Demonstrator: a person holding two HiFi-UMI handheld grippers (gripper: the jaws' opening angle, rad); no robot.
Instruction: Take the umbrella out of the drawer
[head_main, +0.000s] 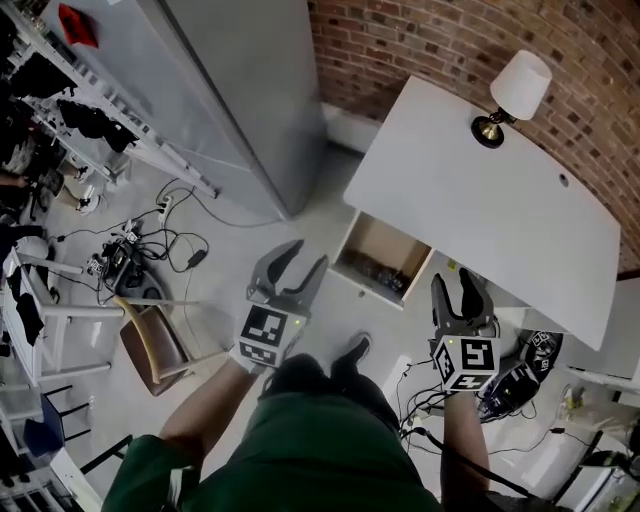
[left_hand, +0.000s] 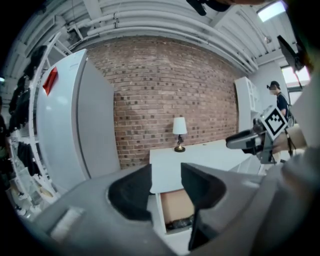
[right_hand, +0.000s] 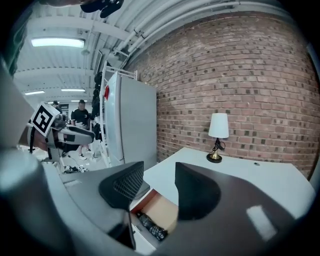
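White lamp (left_hand: 179, 127) is sitting on the white table (left_hand: 215, 155) well beyond the left jaws, showing just above the gap between them, brick wall (left_hand: 165, 90) running behind it. Tall grey cabinet (left_hand: 75, 125) is standing off to their left. Brown chair (head_main: 150, 345) and tangled cables (head_main: 150, 250) are sitting on the floor (head_main: 260, 250) left of them too. A person (right_hand: 81, 115) is standing way off left of the right jaws.

The head camera is looking steeply down from above onto the white desk (head_main: 480, 200) and its open drawer (head_main: 385, 255). The cameras riding the left gripper (head_main: 308, 252) and right gripper (head_main: 453, 278) are facing slightly downward toward the brick wall (left_hand: 150, 100) from a little way back, left and right of the drawer. All three are sharing desk, drawer and lamp (right_hand: 218, 135).
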